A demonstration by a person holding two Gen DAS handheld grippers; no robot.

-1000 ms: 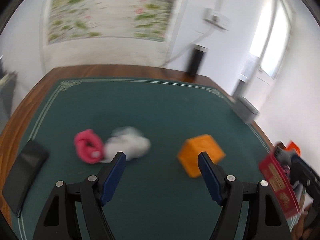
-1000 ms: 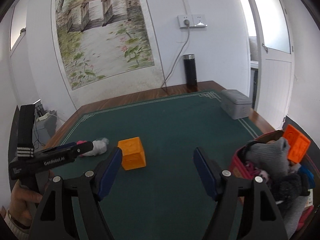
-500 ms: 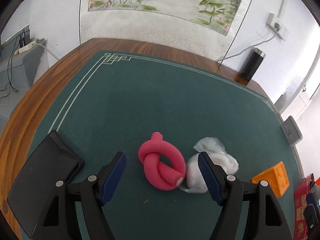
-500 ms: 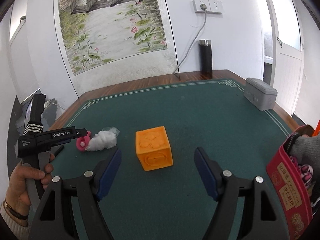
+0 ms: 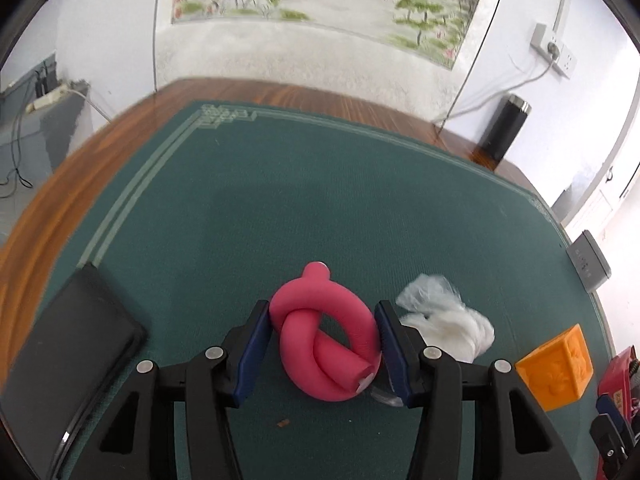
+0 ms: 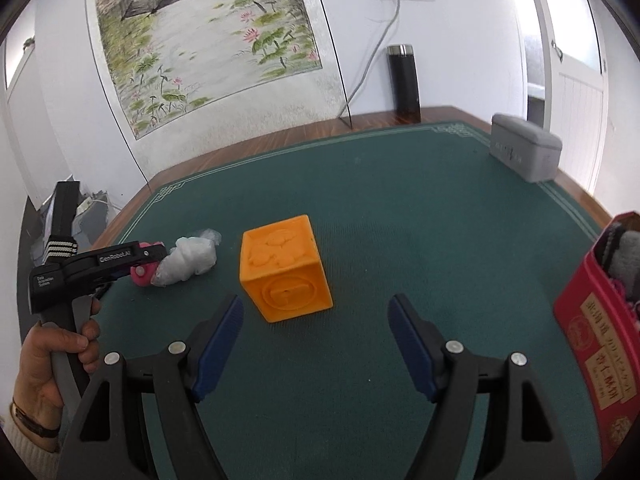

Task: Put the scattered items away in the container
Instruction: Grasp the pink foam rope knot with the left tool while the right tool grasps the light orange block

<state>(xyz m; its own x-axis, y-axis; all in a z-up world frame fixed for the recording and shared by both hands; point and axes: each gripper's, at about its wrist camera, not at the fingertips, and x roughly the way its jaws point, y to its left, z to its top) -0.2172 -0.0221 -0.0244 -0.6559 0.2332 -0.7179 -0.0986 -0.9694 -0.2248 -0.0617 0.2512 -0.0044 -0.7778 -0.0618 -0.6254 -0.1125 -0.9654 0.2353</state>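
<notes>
Task well under way, not finished. Red tin (image 6: 596, 320) at the right edge of the tabletop (image 6: 400, 208) already stuffed with soft things, grey knit fabric (image 6: 630, 258) showing over the rim; exact contents otherwise hard to tell. Three scattered items left out on the green mat: pink knotted foam tube (image 5: 326, 340), white crumpled plastic wad (image 5: 444, 320) just beside it on its right, orange embossed cube (image 6: 286, 268) further toward the tin.

Left gripper (image 5: 322, 344) straddling the pink tube, jaws just closing in on it, blue pads (image 5: 254, 344) pressed against both flanks of the knot; tube resting on the mat, not yet lifted. White wad touching or nearly touching the outer side of the right-hand finger, outside the grip. Seen from the right wrist view, a hand (image 6: 56, 364) holding that tool's handle at the far left.

Right gripper (image 6: 314, 340) spread wide and empty, hovering short of the orange cube, cube ahead of the fingertips and between their lines, apart from both pads.

Grey lidded case (image 6: 524, 152) at the far corner of the mat, closed, contents unseen. Dark flat tablet-like slab (image 5: 60, 364) at the left edge, black flask (image 6: 404, 76) against the wall, neither likely part of the tidying.

Left to do, by this reading: carry tube to the tin, then cube and wad
</notes>
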